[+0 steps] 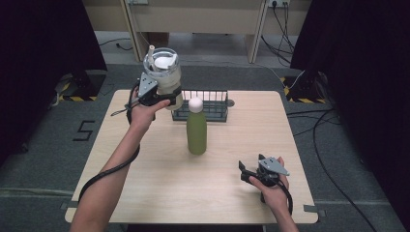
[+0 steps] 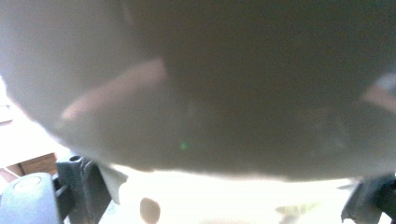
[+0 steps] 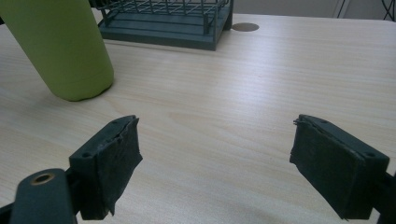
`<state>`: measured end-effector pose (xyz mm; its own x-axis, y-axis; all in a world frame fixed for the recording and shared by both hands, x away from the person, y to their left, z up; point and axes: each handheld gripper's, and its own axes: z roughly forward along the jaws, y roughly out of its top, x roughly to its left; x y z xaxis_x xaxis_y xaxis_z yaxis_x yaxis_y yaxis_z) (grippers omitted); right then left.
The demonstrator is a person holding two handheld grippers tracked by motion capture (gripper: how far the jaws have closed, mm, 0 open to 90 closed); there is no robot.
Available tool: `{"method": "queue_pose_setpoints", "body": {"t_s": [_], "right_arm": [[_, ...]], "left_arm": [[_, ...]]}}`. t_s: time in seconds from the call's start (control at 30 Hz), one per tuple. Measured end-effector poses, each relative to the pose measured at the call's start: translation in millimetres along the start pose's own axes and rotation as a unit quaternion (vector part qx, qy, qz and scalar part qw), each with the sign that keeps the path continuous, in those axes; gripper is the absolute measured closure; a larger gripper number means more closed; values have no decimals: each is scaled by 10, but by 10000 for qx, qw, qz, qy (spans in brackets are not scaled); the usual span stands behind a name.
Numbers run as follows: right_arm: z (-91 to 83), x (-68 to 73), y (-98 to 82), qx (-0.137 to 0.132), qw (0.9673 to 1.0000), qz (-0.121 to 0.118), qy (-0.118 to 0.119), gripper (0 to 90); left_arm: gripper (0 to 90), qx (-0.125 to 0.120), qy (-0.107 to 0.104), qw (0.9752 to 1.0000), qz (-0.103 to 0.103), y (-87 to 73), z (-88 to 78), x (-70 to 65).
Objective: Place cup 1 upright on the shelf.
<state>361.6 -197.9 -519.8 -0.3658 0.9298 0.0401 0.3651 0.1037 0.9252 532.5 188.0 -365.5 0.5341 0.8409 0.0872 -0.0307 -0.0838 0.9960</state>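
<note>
While the left gripper [image 1: 162, 96] clamps a raised tumbler [image 1: 164, 75], a green bottle [image 1: 196, 130] fronts the rack [image 1: 203, 107]; right gripper [image 3: 215, 163] gapes.

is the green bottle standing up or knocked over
Standing upright: the green bottle rests on its base on the table, white cap on top, in front of the wire rack.

Pale matt wood-grain table [image 3: 243, 93]; matt green bottle [image 1: 196, 135]; dark wire rack [image 1: 208, 104]; translucent plastic jar [image 1: 164, 77].

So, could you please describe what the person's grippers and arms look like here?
Both grippers, left and right, are black, each topped by a grey three-cornered plate and trailing a black cable. The right one's fingers carry worn dark pads. The forearms are bare, without sleeves.
</note>
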Motion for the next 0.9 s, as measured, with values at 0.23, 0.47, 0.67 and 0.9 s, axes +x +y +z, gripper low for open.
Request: {"method": "queue_pose_setpoints", "body": {"t_s": [0.23,0.47,0.67,0.9], "right_arm": [[-1,-15,-1,1,10000,26,-18,153],[-8,-33,0,-6,10000,43,-44,153],[-11,-30,-1,-2,10000,75,-42,153],[-10,-37,0,-23,10000,57,-49,153]], "left_arm": [[101,51,-11,10000,-18,28,138,8],[101,146,8,9999,53,3,283,30],[101,252,16,9997,-42,-25,395,44],[101,303,98,9994,-97,-35,538,76]]}}
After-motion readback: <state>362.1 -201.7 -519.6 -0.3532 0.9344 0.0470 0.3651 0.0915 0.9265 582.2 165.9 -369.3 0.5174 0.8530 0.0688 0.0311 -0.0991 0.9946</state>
